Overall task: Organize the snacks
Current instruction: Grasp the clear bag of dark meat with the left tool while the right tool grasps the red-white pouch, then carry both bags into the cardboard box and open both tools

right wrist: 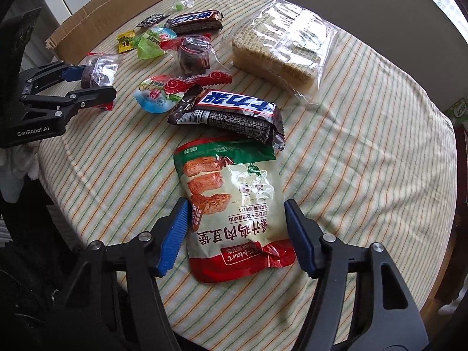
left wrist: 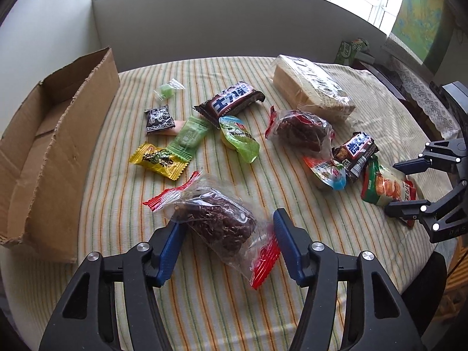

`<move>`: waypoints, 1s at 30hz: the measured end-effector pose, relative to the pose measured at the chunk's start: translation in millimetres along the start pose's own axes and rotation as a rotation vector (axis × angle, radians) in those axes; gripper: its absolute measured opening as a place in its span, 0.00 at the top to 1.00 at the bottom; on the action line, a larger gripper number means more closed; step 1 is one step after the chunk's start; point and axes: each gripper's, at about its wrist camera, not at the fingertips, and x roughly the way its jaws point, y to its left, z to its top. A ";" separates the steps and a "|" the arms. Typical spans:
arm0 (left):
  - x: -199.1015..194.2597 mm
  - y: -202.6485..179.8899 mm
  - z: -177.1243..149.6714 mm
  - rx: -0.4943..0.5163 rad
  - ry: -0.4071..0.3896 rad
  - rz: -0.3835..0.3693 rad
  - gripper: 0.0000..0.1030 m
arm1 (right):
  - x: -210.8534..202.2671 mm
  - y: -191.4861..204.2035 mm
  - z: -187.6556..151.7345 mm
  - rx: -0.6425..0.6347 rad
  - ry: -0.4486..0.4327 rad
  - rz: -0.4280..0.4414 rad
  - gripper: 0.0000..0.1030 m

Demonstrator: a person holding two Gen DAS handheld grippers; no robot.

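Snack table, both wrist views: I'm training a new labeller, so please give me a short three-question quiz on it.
1. True or false: the cardboard box already holds snacks.
2. Which packet lies between the right gripper fingers? A) green and red pouch B) wafer pack C) yellow candy
3. What sits between the left gripper fingers?

Key: 1. False, its visible inside is bare. 2. A. 3. A clear packet with red ends and dark contents.
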 end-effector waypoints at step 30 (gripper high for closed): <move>-53.9 21.6 8.9 -0.069 -0.168 -0.047 0.50 | -78.2 16.8 17.6 0.054 -0.210 0.005 0.42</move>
